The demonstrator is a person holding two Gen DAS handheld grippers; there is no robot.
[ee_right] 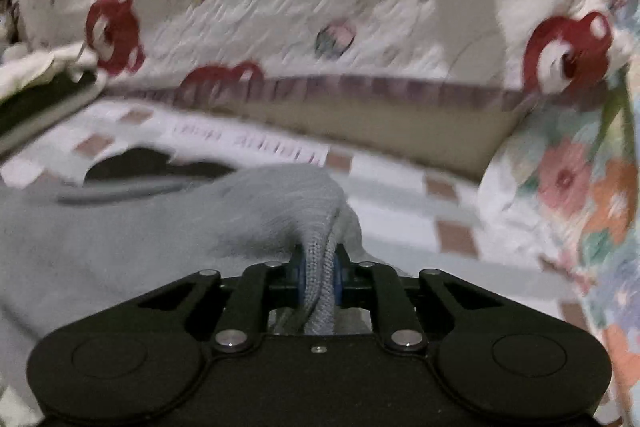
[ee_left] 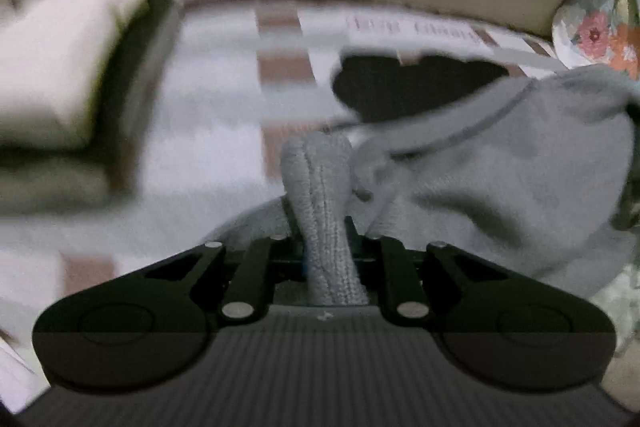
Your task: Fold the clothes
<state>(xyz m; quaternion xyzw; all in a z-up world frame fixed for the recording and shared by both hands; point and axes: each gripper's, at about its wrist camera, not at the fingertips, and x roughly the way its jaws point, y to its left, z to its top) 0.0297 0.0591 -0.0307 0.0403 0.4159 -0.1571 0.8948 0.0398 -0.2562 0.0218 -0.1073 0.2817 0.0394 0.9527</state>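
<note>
Both grippers clamped on the grey sweater.

Left gripper point(ee_left: 320, 247) pinches a bunched knit fold; rest of the grey sweater point(ee_left: 520, 163) spreads to its right on the checked sheet point(ee_left: 208, 99). Right gripper point(ee_right: 318, 275) pinches another fold, w/ sweater body to its left. Bear-print blanket point(ee_right: 260, 7) ahead of both; folded pile point(ee_left: 60, 67) front-left of left gripper.

Black left gripper point(ee_left: 322, 247), silver rivets; right gripper point(ee_right: 318, 277), blue pads
</note>
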